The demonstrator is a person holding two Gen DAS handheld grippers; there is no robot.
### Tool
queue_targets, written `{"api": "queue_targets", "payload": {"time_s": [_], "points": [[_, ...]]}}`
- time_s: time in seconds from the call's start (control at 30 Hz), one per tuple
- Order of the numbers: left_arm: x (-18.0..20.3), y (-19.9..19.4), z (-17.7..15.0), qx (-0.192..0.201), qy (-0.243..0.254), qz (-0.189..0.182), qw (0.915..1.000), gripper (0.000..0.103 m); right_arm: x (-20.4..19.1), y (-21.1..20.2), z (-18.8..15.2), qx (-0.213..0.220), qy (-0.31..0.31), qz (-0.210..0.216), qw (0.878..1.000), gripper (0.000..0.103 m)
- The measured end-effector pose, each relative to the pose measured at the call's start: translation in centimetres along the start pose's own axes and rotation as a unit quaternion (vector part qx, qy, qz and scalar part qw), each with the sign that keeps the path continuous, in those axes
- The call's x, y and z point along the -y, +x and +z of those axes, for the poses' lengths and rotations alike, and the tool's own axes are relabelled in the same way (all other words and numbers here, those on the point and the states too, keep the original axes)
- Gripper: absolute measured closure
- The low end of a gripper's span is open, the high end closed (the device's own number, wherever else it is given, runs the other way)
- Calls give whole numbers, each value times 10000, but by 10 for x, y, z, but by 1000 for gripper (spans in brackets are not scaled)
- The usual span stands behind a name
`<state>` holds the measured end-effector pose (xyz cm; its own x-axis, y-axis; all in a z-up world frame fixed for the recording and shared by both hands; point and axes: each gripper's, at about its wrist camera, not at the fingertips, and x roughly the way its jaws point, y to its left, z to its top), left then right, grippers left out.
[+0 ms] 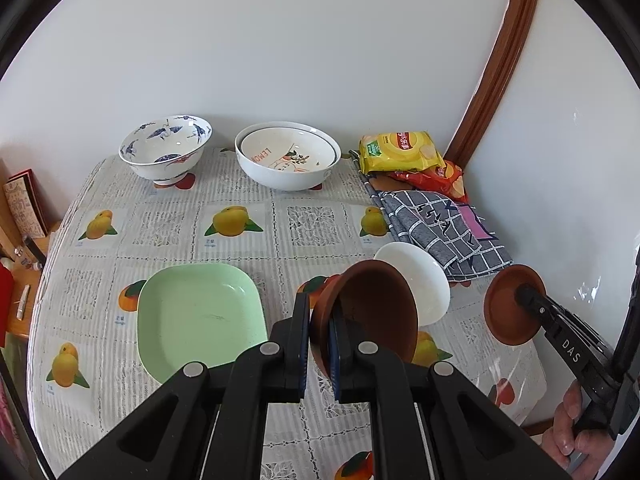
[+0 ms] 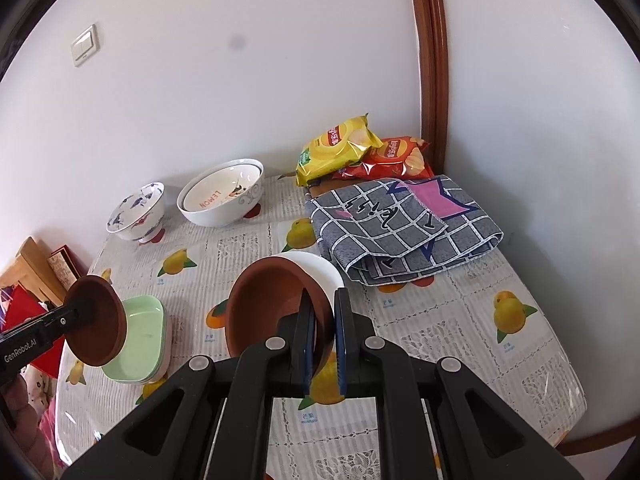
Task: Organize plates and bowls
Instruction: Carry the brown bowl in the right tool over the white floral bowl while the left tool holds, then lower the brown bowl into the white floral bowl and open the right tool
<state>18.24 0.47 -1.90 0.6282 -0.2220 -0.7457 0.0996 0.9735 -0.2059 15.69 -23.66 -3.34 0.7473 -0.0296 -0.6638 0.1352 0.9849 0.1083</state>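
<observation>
My left gripper is shut on the rim of a brown bowl and holds it tilted above the table; it also shows in the right wrist view. My right gripper is shut on the rim of a second brown bowl, seen from the left wrist. A small white bowl sits behind, also in the right wrist view. A green square plate lies front left. A blue-patterned bowl and a lemon bowl nested in a white bowl stand at the back.
Yellow and red chip bags and a folded checked cloth lie at the back right corner. The fruit-print tablecloth covers the table. Walls close the back and right. Boxes and clutter stand left of the table.
</observation>
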Motion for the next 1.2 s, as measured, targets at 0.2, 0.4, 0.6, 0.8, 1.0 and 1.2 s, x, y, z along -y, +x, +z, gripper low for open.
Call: {"api": "queue_targets", "payload": {"time_s": [0.2,0.4,0.6,0.8,1.0,1.2], "points": [[-8,9,3,-54,-8,-32,10000,94,-3,10,3,-92,-1,-92,9999,94],[-13,21,7,-124,-2,-25,9999,94,-6,21,5,-154,2,-184,9997,94],[-14,30,8,-160,14,-79,9998,94,-9,36,6,-261,-3,-243,9994,94],[-17,47,6,-310,5,-109,9995,94,-11,51,6,-354,0,-281,9990,94],[-22,58,8,-374,-14,-91,9993,94,-12,71,3,-523,-32,-308,9982,94],[-27,71,10,-476,-93,-65,9988,94,-18,91,2,-645,-107,-333,9973,94]]}}
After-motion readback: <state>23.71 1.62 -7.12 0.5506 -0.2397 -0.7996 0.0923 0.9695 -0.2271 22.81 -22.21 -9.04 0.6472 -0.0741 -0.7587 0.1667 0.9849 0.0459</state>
